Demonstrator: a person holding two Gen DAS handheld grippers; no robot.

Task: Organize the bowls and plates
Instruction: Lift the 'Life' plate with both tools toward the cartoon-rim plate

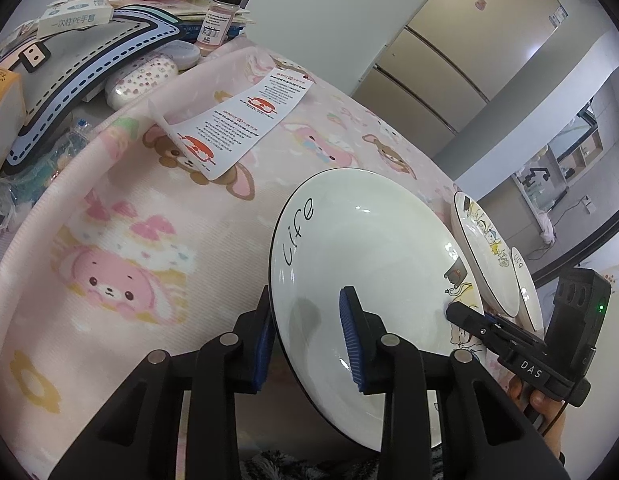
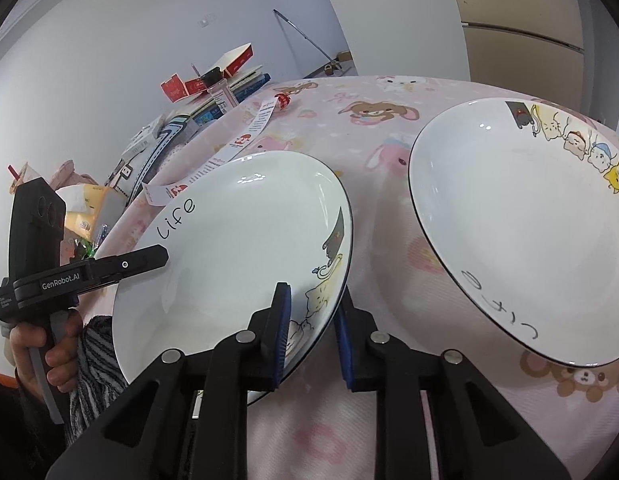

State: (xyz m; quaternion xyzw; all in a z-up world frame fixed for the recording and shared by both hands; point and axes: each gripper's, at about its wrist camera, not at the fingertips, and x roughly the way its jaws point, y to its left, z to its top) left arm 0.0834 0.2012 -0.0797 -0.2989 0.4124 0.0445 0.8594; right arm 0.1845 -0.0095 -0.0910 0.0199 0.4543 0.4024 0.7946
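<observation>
Two white plates on the bench, which is covered by a pink cartoon-animal cloth (image 2: pixel 389 128). Near plate (image 2: pixel 237 248), marked "Life" in black script, has cartoon figures along its rim and sits tilted, one side raised. Left hand-held gripper (image 1: pixel 309 344), body marked "GenRobot.AI", is clenched on its left rim, one blue pad on each face. Right hand-held gripper (image 2: pixel 315 332), marked "DAS", is clenched on the opposite rim. Second plate (image 2: pixel 521 224), same script and cartoons, lies apart to the right. One printed leaflet (image 1: pixel 245 120); one bottle (image 1: pixel 221 16), label unreadable.
</observation>
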